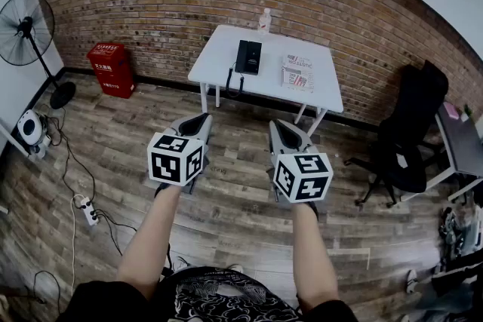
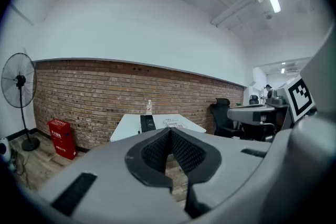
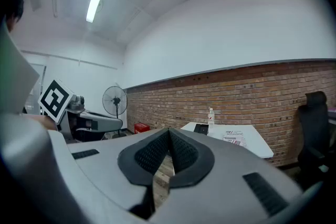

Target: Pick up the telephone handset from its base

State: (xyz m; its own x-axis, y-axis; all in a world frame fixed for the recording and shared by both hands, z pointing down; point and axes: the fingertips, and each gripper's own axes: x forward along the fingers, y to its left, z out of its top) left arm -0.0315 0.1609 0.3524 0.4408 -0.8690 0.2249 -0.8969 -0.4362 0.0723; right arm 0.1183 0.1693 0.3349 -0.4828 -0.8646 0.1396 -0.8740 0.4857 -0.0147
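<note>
Looking first at the jaws: the left gripper (image 2: 169,130) has its two dark pads pressed together at the tips, and nothing is between them. The right gripper (image 3: 168,131) is the same, pads closed against each other and empty. In the head view I hold the left gripper (image 1: 198,119) and the right gripper (image 1: 279,126) side by side above the wooden floor (image 1: 226,192), both pointing almost level toward the brick wall (image 1: 151,4), each with its marker cube near my forearm.

The telephone (image 1: 247,56) is well apart from both grippers. It lies on the white table (image 1: 219,49) that stands against the wall, near the table's middle, and its black cord (image 1: 230,81) hangs over the front edge. At this size I cannot separate the handset from the base. Just to the right of it lies a printed paper (image 1: 297,72), and behind it, at the wall side, stands a small clear bottle (image 1: 265,19).

Further out, a red box (image 1: 110,69) sits on the floor left of the table, a standing fan (image 1: 26,30) is in the left corner, and a black office chair (image 1: 407,136) is at the right.
</note>
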